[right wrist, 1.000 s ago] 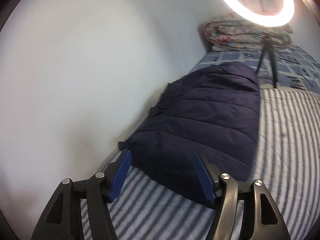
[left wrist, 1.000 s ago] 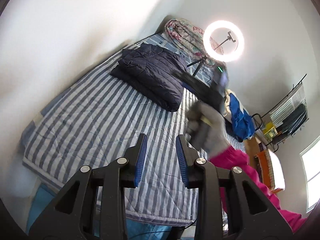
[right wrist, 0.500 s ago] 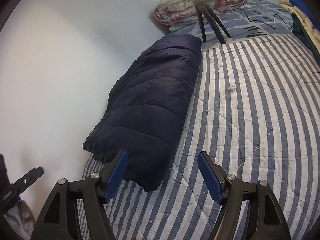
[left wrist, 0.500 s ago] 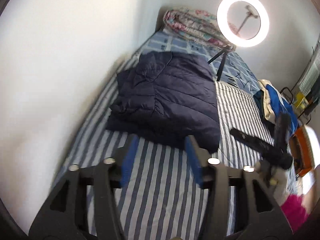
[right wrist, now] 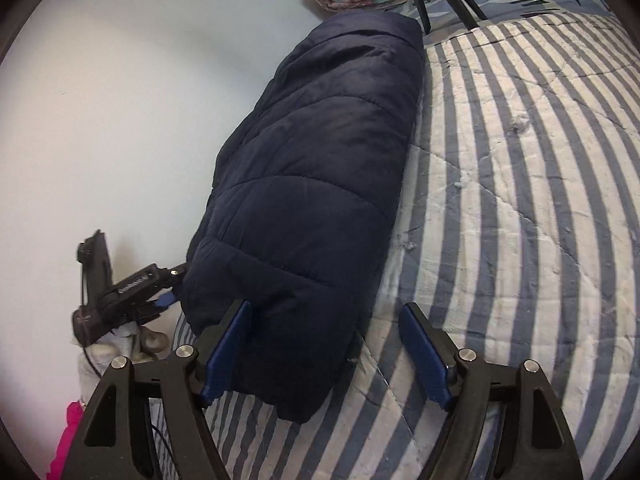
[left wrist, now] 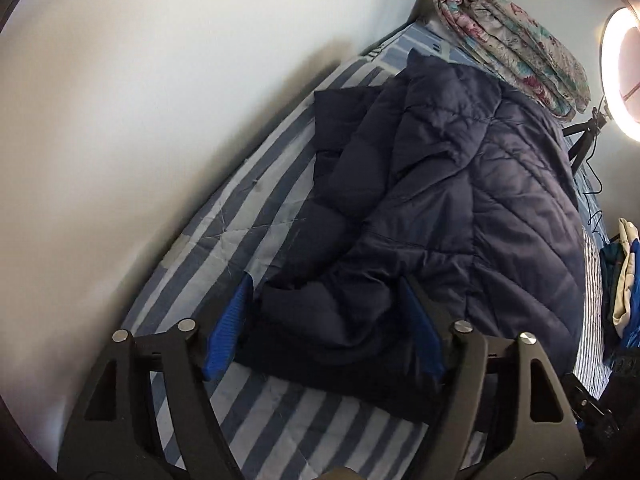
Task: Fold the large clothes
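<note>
So the navy puffer jacket (left wrist: 460, 208) is lying folded on the striped quilt (left wrist: 256, 216), pushed up along the wall (left wrist: 140, 100) side of the bed. From the left wrist cam you can see its bunched-up layers, a sleeve or flap sticking out toward the wall, the smoother quilted panel on the far side. Left gripper (left wrist: 324, 324) has its jaws spread wide, one blue pad (left wrist: 228, 332) on each side of the near corner of the jacket. Can't really tell if the pads are touching the fabric or just sitting around it, nothing is pinched.

Right gripper (right wrist: 326, 354) is spread too, low over the near end of the jacket (right wrist: 312, 184). Its left pad (right wrist: 226, 350) sits against or right over the jacket's end, the right one is over bare quilt (right wrist: 520, 200). In that view the left gripper (right wrist: 160, 298) pokes in beside the jacket's wall-side corner, with a gloved hand (right wrist: 132, 340) under it.

Past the jacket there's a folded floral blanket (left wrist: 516, 40), a lit ring light (left wrist: 620, 76) on a tripod (left wrist: 580, 136), and a pile of clothes (left wrist: 624, 280) at the bed's edge
</note>
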`<state>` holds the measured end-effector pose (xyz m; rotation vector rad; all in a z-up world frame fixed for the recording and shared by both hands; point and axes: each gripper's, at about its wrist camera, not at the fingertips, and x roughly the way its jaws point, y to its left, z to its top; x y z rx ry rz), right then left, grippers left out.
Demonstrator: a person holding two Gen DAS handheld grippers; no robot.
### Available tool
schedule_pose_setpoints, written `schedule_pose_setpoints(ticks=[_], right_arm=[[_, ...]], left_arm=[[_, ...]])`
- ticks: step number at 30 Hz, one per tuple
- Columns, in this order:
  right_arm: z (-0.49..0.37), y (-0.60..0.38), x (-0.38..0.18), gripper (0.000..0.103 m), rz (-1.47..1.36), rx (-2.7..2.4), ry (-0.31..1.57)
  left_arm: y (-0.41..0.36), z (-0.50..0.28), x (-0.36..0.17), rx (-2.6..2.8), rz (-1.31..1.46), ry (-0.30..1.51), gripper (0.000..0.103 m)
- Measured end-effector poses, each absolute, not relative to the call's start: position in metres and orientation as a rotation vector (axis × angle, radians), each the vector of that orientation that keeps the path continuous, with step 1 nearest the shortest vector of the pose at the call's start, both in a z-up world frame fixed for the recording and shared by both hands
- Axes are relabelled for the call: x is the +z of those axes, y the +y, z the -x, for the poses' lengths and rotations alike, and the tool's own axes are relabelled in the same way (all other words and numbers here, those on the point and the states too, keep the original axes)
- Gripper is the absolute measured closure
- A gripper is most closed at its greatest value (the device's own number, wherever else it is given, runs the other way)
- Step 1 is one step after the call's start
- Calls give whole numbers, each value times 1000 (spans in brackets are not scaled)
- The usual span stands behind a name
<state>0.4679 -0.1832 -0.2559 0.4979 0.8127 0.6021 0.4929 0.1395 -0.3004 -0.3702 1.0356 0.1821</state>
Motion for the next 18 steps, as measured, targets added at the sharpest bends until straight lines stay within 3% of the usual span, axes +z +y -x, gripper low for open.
schedule_pose_setpoints(ticks=[3, 5, 6, 8, 11, 18], right_arm=[[-474, -172, -256, 25, -493, 644, 813], [-477, -162, -257, 42, -492, 678, 827], [-479, -156, -258, 45, -487, 677, 837], [-480, -148, -256, 60, -462, 659, 839], [-481, -142, -249, 75, -437, 635, 843], [-458, -154, -218, 82, -339, 581, 893]], left_arm=[[147, -490, -317, 143, 414, 1029, 24], [147, -487, -320, 129, 405, 1007, 29], [146, -487, -320, 117, 393, 1004, 33], [143, -483, -316, 82, 401, 1006, 57], [135, -477, -305, 78, 360, 1000, 71], [114, -448, -291, 1, 371, 1054, 80]])
